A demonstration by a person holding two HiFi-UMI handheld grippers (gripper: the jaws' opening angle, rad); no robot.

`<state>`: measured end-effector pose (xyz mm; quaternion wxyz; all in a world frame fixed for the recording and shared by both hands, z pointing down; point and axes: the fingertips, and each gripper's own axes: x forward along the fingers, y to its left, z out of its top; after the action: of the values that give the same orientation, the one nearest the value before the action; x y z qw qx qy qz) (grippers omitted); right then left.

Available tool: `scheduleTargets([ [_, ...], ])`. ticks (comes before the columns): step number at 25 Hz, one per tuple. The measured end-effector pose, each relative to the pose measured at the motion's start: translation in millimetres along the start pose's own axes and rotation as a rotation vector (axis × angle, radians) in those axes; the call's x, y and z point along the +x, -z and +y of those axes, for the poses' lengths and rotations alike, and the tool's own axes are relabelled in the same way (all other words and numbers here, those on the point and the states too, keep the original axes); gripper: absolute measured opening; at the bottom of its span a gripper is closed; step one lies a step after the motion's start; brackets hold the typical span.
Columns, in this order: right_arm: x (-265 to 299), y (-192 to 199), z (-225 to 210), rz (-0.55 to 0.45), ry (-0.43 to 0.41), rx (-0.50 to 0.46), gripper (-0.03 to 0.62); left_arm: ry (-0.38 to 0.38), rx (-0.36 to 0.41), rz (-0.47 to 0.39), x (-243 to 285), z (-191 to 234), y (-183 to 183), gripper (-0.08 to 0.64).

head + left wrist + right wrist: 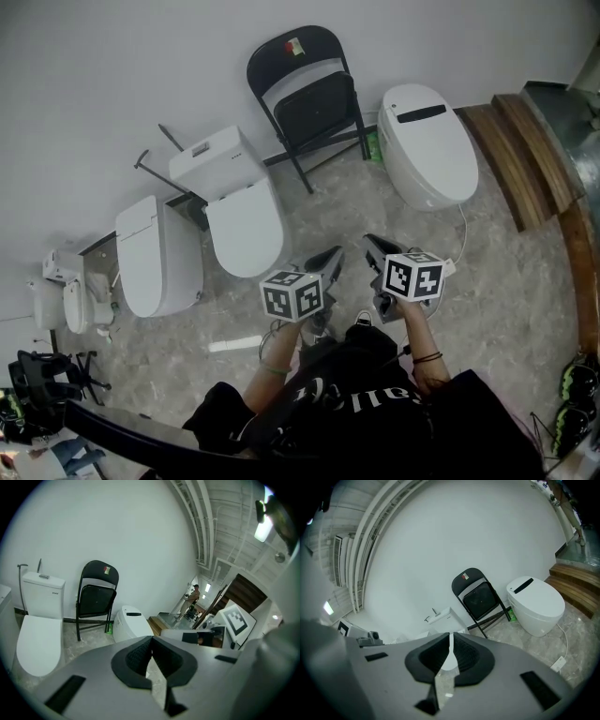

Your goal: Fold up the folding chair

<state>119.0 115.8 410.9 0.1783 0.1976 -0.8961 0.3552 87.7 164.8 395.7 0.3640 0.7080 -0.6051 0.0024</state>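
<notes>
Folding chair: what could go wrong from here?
The folding chair stands tight between the tank toilet and the tankless toilet; its legs could knock either while folding.
A white cord trails across the floor beside the tankless toilet: a trip risk on approach.
The left gripper and right gripper have shut tongs, away from the chair; they must open first.

White toilets (427,145) crowd the stone floor (375,220) (wooden steps (525,159) rightward).
</notes>
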Motion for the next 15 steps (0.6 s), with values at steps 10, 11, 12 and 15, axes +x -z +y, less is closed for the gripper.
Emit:
scheduleTargets([
  [10,12,38,81,-0.017,-0.028,-0.008,0.037,0.014,0.006,-0.052,-72,31,9,0.003],
  [11,11,42,87,-0.016,-0.025,-0.019,0.037,0.021,0.005,-0.056,-77,31,10,0.003],
  [12,10,46,91,-0.016,-0.019,-0.031,0.035,0.027,0.005,-0.059,-81,31,11,0.003],
  [15,7,52,103,-0.025,-0.010,-0.057,0.035,0.042,0.010,-0.063,-88,30,12,0.004],
])
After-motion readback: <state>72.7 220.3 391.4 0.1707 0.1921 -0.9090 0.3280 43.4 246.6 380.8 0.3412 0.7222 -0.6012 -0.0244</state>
